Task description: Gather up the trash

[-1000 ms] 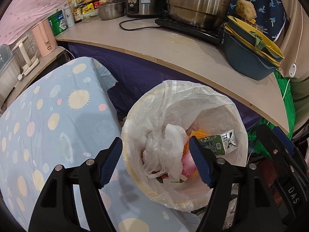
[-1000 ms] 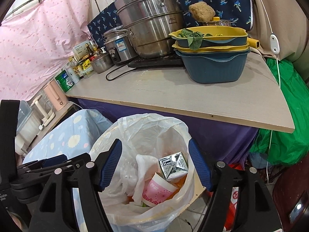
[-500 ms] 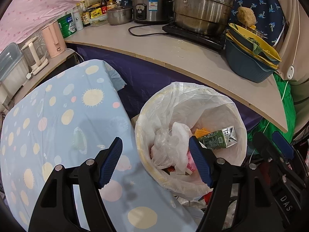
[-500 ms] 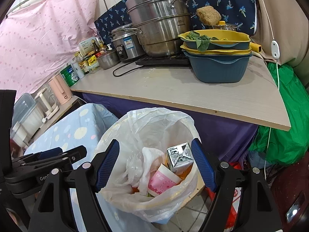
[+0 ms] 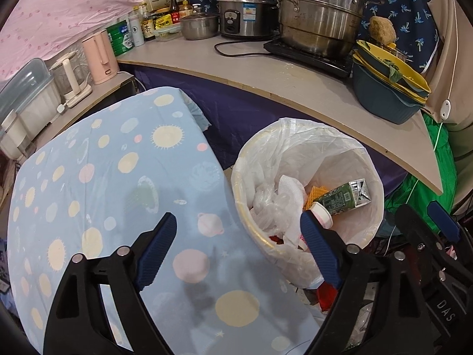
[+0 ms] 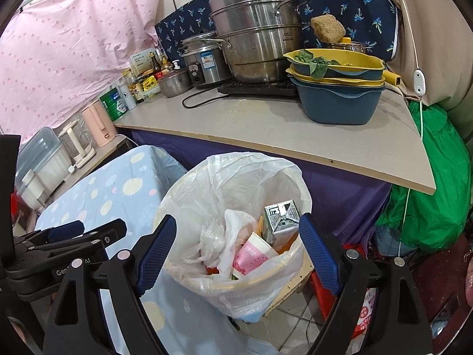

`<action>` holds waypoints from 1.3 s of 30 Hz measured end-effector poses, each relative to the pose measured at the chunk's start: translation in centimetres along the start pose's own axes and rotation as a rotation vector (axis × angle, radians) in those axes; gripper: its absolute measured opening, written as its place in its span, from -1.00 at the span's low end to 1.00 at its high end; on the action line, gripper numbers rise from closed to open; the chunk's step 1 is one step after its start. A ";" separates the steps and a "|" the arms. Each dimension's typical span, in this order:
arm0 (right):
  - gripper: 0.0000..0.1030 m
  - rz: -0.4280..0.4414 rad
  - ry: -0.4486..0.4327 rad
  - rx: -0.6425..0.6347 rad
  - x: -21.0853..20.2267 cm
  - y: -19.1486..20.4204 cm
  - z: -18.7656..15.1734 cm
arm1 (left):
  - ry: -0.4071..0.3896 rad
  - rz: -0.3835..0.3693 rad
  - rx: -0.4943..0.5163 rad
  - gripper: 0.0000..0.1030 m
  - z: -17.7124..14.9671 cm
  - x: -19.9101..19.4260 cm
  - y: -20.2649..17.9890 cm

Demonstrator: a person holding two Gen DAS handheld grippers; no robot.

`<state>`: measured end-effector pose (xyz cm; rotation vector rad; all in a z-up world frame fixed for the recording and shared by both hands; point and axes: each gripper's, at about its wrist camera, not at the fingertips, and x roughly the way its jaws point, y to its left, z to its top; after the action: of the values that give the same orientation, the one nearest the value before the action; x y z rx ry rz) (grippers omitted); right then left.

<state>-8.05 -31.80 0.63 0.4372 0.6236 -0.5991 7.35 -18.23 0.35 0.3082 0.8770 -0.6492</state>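
Left gripper: jaws wide apart, nothing in them. You're hovering over the spotted blue cloth, with the bin just past your right-hand finger.

Right gripper: jaws spread too, empty. The bin sits right between and below the fingers, so you're lined up on it.

Trash bin: white liner draped over the rim, pretty full. On top, ahead of the right jaws: green drink carton, pink paper cup, crumpled clear plastic, white tissue.

Step in hand (my guess): everything visible looks binned, so you're probably about to gather the liner.

How to do it well: go for the loose liner edge at the rim, not the trash. Take opposite sides with each gripper, pinch a good fold of film, lift evenly so the carton doesn't tip out.

Watch out: thin film can slip or tear, so close gently. Counter edge is just beyond the bin, keep clear.
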 end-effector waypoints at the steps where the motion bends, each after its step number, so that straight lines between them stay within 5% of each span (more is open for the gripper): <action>1: 0.61 -0.002 0.003 -0.003 -0.1 0.1 -0.1 | -0.002 0.003 -0.002 0.66 -0.2 -0.2 0.1; 14: 0.66 0.003 0.058 -0.017 -0.5 0.9 -2.3 | 0.023 0.041 0.012 0.76 -3.2 -0.8 1.5; 18: 0.87 0.004 0.067 -0.029 -0.8 1.2 -3.1 | 0.038 0.050 0.013 0.76 -4.0 -0.8 1.8; 39: 0.87 -0.013 0.143 -0.126 -0.2 2.8 -5.3 | 0.067 0.074 -0.029 0.77 -6.4 -0.5 3.7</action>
<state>-8.58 -26.75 -2.52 0.3598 0.7966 -0.5404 5.58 -11.98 -3.26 0.3361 0.9342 -0.5600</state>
